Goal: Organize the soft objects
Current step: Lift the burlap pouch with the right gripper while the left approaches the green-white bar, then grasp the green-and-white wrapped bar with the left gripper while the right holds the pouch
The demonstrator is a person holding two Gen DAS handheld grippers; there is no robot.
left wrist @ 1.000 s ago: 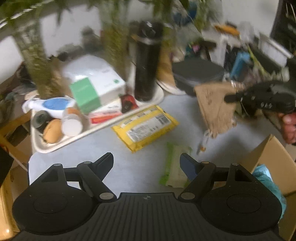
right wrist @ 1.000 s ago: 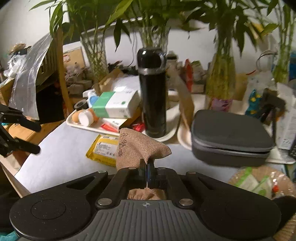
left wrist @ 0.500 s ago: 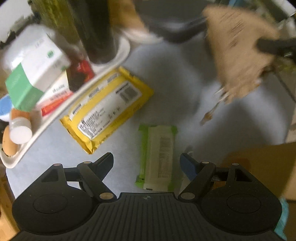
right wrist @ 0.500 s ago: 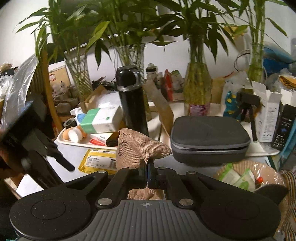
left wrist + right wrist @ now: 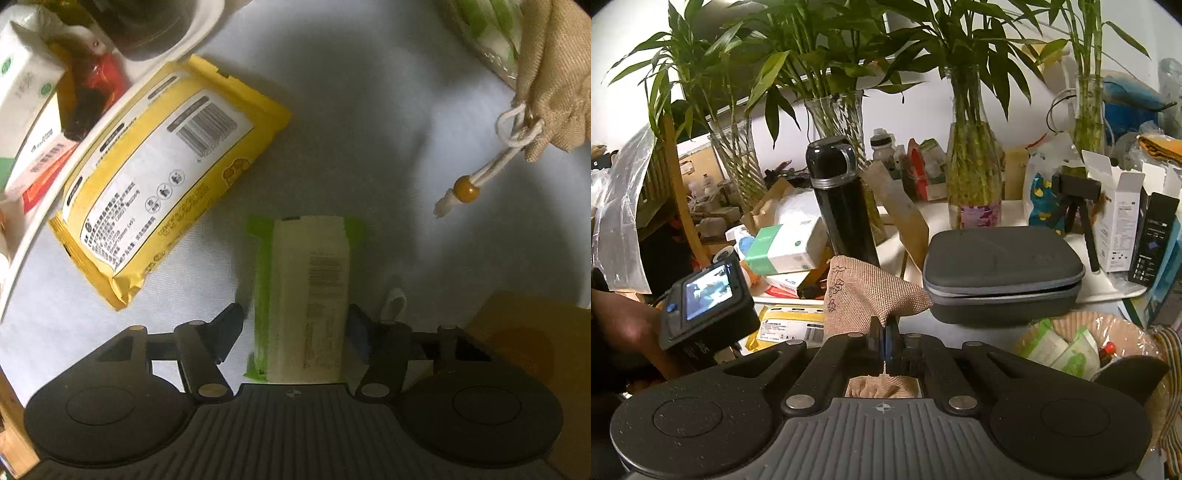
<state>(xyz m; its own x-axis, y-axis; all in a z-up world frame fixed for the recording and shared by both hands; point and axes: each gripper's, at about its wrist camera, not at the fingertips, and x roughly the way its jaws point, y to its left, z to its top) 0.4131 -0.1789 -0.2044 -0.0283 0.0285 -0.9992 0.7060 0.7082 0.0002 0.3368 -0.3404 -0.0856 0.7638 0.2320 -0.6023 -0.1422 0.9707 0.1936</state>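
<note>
A green and white wipes pack (image 5: 308, 295) lies on the pale table between the fingers of my left gripper (image 5: 295, 325), which is open and straddles its near end. A larger yellow wipes pack (image 5: 162, 173) lies to its left. My right gripper (image 5: 882, 341) is shut on a tan burlap drawstring pouch (image 5: 864, 291) and holds it in the air. The pouch (image 5: 554, 74) also hangs at the upper right of the left wrist view, its cord and bead (image 5: 466, 189) dangling.
A white tray (image 5: 110, 107) with a black flask (image 5: 842, 199), boxes and small items stands at the left. A grey zip case (image 5: 1001, 266), bamboo vases, a woven basket (image 5: 1123, 332) and a cardboard box (image 5: 532, 354) crowd the table.
My left gripper has tilted down and dropped over the green pack, which now sits between its fingers. My right gripper still holds the pouch and has swung a little to the right.
</note>
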